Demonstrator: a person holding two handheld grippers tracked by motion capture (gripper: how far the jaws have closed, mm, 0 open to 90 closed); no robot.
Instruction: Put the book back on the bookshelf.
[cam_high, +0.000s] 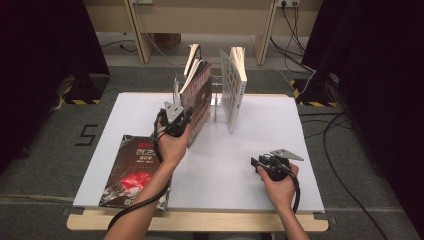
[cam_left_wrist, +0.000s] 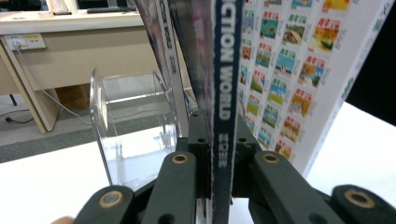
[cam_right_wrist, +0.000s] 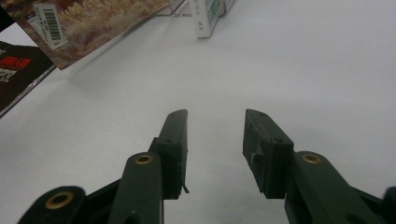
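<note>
Left gripper (cam_left_wrist: 219, 154): clamping a magazine (cam_left_wrist: 226, 84) spine, standing upright by the rack (cam_left_wrist: 126, 121).
Right gripper (cam_right_wrist: 215, 149): resting near right, jaws gaping, holding nothing.

Even overhead light falls bright on the white counter (cam_high: 240, 165) while the room's sides sink into black, shadows lie soft and faint, and both gripper views blur close up around the tongs, edges slightly bowed.
</note>
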